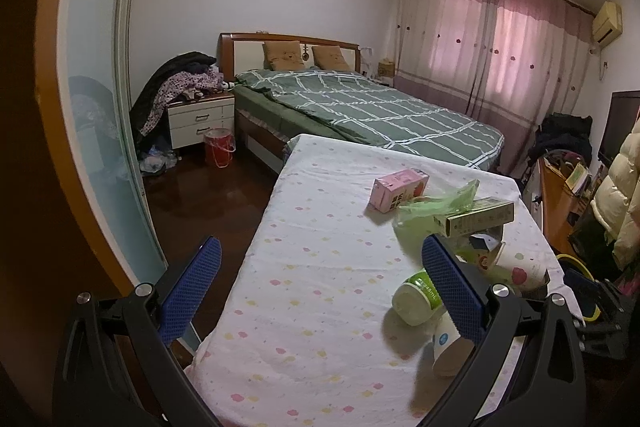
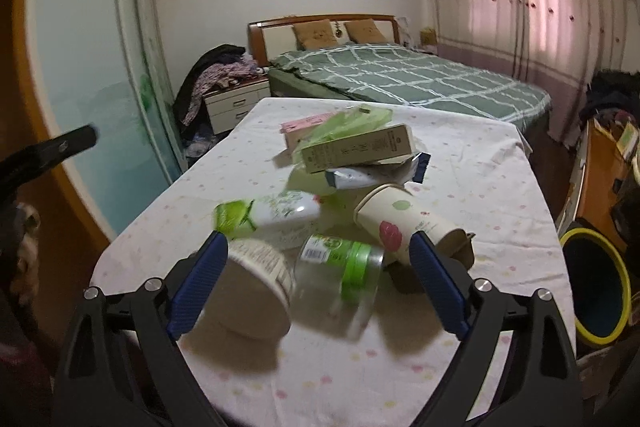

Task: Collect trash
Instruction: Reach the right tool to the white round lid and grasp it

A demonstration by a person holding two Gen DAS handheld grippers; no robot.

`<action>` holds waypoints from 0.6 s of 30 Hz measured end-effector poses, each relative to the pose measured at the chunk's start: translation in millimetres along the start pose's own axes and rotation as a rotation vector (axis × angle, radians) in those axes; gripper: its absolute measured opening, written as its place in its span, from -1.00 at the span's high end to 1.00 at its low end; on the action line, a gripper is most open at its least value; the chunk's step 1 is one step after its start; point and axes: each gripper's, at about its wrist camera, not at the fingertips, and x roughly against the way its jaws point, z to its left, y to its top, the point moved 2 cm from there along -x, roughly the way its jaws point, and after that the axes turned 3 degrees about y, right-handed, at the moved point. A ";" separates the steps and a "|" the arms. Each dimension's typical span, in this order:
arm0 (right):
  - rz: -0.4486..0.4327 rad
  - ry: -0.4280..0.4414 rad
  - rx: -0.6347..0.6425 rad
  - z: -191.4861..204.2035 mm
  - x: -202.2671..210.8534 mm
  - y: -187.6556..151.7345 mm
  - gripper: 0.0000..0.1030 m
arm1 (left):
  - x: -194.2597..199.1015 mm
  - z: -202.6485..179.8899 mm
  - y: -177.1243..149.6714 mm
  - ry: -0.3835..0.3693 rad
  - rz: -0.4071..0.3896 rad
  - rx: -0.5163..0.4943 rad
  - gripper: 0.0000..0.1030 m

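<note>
While my right gripper (image 2: 316, 281) stands wide, a clear plastic jar with green label (image 2: 340, 269) lies between its blue fingers (image 2: 434, 287), untouched.

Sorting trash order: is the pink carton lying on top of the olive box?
No, the pink carton lies on the tablecloth beyond the olive box.

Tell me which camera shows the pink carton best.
The left wrist view: the pink carton lies in the open on the table cover, top and side visible. In the right wrist view only a pink strip shows behind the green bag.
</note>
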 end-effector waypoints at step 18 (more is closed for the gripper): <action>0.119 0.042 0.056 23.2 -43.2 -31.3 0.85 | 8.3 -10.3 -6.7 -0.018 0.002 -0.027 -0.93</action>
